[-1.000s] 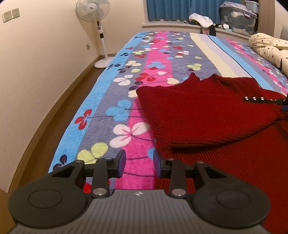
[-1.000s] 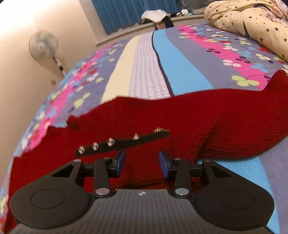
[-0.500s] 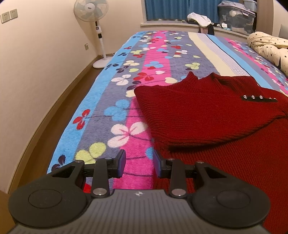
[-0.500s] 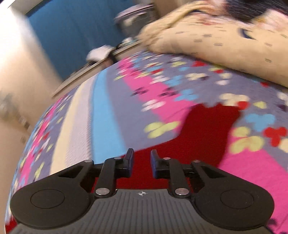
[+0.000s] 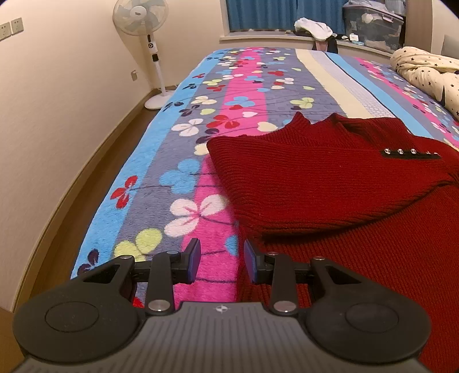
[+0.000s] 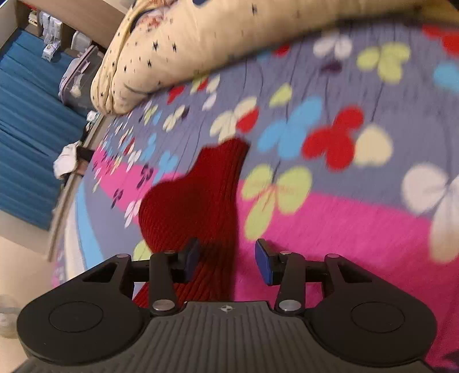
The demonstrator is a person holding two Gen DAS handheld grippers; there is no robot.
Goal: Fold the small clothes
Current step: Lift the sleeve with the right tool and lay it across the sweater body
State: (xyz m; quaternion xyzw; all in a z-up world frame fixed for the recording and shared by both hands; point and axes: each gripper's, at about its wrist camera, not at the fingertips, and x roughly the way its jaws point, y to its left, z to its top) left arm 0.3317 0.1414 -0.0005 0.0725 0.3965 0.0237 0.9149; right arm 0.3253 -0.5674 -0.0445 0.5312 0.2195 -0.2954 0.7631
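A red knit sweater (image 5: pixel 330 183) lies flat on the flowered bed blanket (image 5: pixel 183 178). One sleeve is folded across its body, and its black buttoned cuff (image 5: pixel 410 153) lies on top. My left gripper (image 5: pixel 221 261) hovers open over the sweater's near left edge with nothing between its pads. In the blurred, rolled right wrist view the other red sleeve (image 6: pixel 200 195) stretches out over the blanket (image 6: pixel 358 226). My right gripper (image 6: pixel 226 258) is above that sleeve. Its jaws are opening, and the knit lies under the gap without either pad pressing on it.
A cream star-print quilt (image 5: pixel 424 71) (image 6: pixel 200 43) is bunched at the far right of the bed. A standing fan (image 5: pixel 140 17) is by the wall, and the wooden floor (image 5: pixel 71 200) drops off to the left. Blue curtains (image 6: pixel 25 120) and a storage box (image 5: pixel 373 25) line the window sill.
My right gripper has swung away from the buttoned cuff to the other sleeve and rolled over; its jaws narrowed, then widened. The left gripper has stayed still.
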